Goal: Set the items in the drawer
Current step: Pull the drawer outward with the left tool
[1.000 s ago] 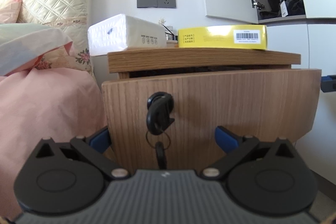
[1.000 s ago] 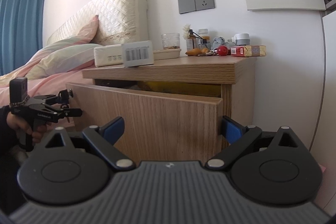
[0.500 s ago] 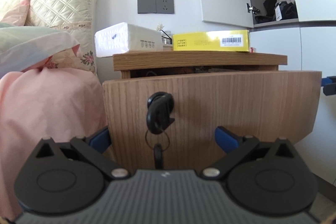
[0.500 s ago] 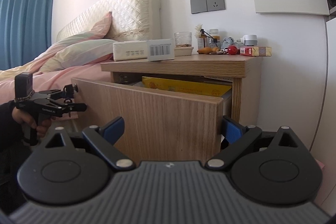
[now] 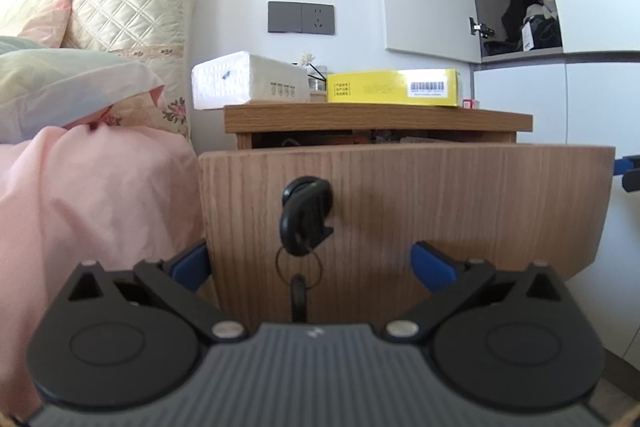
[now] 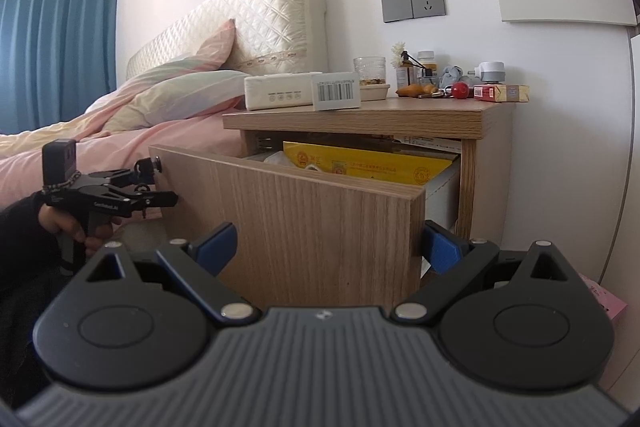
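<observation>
Up close, the left gripper (image 5: 310, 261) is spreading its fingers wide before the drawer (image 5: 440, 195), below the key (image 5: 306, 219). Opposite, the right gripper (image 6: 328, 243) is gaping wide around the drawer's (image 6: 320, 219) corner; a yellow box (image 6: 368, 163) is lying inside.

The wood-grain drawer (image 6: 320, 219) of the bedside cabinet stands pulled well out, a black key (image 5: 306, 215) in its front lock and a yellow box (image 6: 368, 165) inside, while a flat yellow barcoded box (image 5: 392, 93) and a white tissue pack (image 5: 248, 81) lie on top.
</observation>
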The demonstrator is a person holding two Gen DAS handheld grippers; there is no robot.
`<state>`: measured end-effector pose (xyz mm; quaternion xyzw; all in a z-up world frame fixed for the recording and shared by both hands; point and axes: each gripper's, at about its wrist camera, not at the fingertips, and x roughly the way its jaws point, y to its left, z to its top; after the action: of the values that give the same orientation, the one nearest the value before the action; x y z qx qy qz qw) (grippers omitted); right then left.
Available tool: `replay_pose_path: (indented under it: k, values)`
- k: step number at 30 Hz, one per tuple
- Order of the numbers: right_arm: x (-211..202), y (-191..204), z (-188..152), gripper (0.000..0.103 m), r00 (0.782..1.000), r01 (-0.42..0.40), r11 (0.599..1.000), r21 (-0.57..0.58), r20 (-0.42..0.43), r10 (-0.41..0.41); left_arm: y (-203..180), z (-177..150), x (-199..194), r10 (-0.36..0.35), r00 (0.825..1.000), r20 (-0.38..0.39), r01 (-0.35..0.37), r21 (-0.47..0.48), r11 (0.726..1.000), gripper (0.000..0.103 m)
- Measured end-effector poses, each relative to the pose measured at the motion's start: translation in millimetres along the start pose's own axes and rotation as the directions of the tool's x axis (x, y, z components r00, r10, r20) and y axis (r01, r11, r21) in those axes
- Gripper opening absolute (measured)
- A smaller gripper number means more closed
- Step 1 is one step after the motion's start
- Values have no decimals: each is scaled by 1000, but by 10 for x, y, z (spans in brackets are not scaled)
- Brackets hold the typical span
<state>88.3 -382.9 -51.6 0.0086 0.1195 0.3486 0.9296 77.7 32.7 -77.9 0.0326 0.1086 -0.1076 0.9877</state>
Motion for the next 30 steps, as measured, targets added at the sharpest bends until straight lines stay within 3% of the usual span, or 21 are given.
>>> replay_pose_path:
  k: [17, 30]
  values:
    - [-173, 77, -31, 100, 999, -51, 999, -3, -19, 51, -14, -28, -206, 0, 1000, 0, 0, -36, 999, 103]
    - [-95, 134, 33, 101, 999, -4, 1000, -19, -50, 3, -41, 2, -254, 23, 1000, -3, -23, -48, 999, 103]
